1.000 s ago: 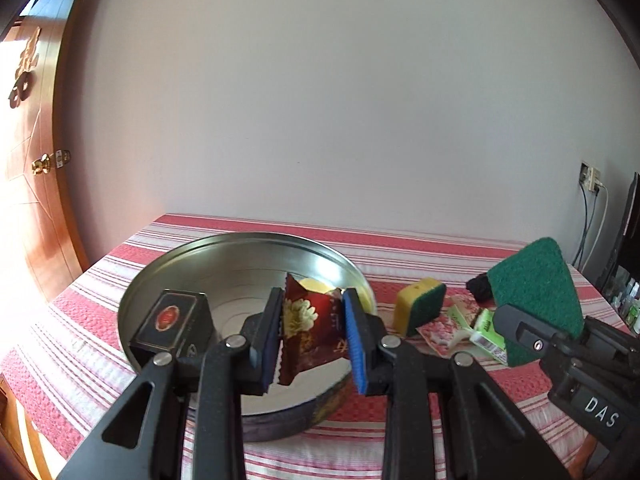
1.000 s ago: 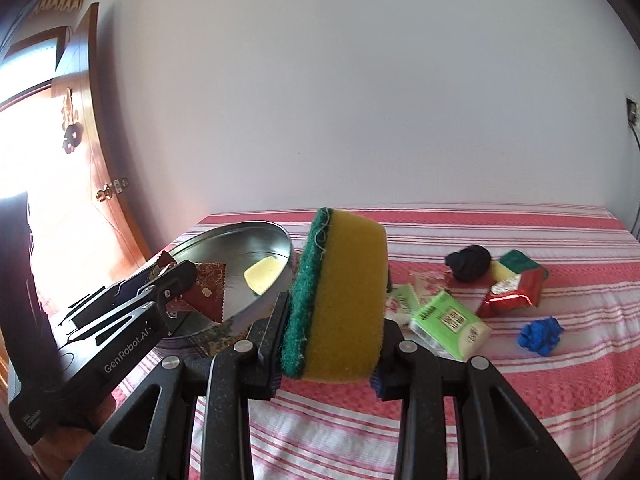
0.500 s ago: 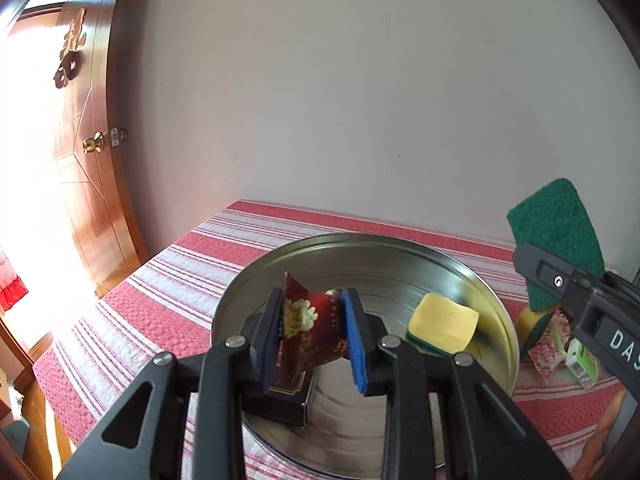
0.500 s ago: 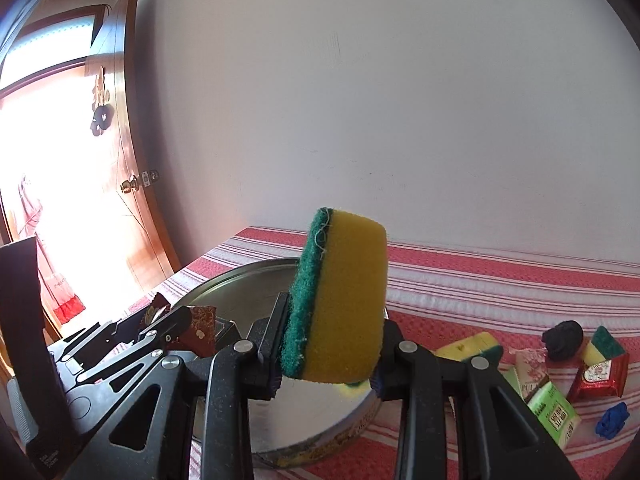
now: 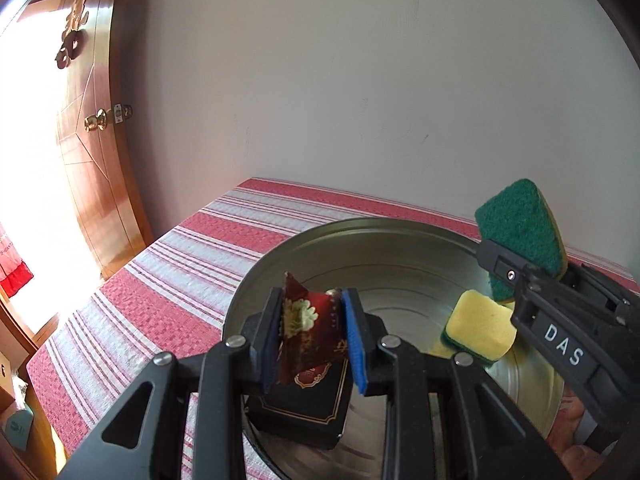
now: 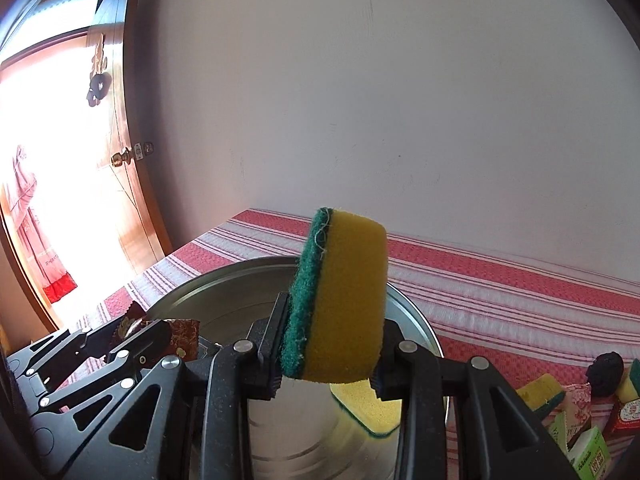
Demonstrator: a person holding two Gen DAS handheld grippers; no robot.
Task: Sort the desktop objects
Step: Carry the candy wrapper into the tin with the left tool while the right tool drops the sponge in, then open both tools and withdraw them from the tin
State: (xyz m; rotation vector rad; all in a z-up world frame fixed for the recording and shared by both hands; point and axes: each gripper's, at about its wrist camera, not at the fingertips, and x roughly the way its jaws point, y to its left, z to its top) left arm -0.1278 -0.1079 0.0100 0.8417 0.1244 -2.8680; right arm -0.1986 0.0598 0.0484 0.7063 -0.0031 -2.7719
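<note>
Setting: striped counter (image 5: 192,256) against a pale wall; a round tin (image 5: 400,240) is taken as the landmark.
Left hand-held gripper (image 5: 312,336): clenched on a red packet (image 5: 308,328), held above the tin's near side.
Right hand-held gripper (image 6: 328,356): clamped on a sponge (image 6: 344,304), held above the tin.
Done: a second sponge (image 5: 480,330) and a dark box (image 5: 308,408) are already laid in the tin.
Left: both held items not yet released; more sponges, packets and a black ball (image 6: 606,372) are seen right of the tin.

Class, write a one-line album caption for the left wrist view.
Left gripper clamps a dark red foil packet over the round metal tin, beside a yellow-green sponge.
</note>
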